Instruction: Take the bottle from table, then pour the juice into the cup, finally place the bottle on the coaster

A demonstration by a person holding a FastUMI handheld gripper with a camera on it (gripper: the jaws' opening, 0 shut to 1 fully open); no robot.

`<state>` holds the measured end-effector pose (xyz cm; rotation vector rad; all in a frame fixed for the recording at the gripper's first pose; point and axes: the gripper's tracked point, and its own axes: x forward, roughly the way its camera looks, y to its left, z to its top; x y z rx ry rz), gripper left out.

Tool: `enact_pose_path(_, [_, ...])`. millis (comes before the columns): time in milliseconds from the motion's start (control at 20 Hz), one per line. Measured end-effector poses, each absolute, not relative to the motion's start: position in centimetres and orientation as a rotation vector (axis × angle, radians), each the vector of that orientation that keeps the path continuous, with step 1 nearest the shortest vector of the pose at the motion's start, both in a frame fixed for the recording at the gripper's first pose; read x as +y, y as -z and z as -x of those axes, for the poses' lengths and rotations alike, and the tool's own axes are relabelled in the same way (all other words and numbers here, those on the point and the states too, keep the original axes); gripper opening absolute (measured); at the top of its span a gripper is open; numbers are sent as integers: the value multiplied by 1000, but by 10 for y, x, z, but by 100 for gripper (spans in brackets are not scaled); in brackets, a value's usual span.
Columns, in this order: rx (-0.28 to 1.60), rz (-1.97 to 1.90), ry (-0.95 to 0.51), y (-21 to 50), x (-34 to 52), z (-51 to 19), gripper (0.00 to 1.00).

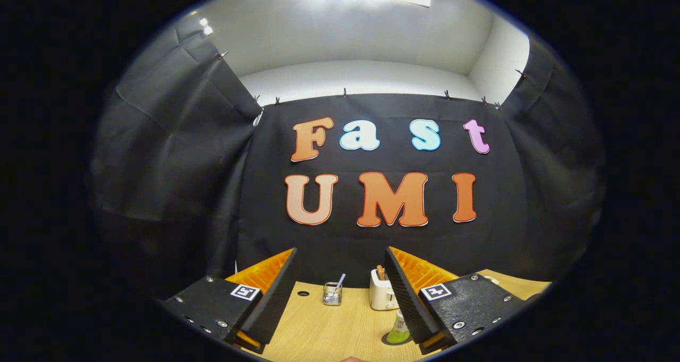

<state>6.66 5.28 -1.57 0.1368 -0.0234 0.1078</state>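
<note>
My gripper (340, 269) is open, held high above the wooden table (340, 327) with nothing between its fingers. Low down beside the right finger (404, 293), a small bottle of green juice (398, 330) stands on the table on a dark round patch that may be the coaster (390, 341); the right finger hides part of both. I cannot make out a cup for certain.
A small glass jar (332, 293) with a straw-like stick stands at the back of the table between the fingers. A white toaster (381, 291) with toast in it sits next to the right finger. A small round hole (303, 293) marks the tabletop. Black cloth walls close in the booth.
</note>
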Motion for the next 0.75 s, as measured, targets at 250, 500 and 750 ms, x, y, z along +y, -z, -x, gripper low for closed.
enact_pose_path(250, [-18,-121,-110,18,54,-69,94])
enact_pose_path(500, [-24,-119,-112,16,55,-70,94])
enact_pose_path(750, [-25,-127,-106,13,53,-72,94])
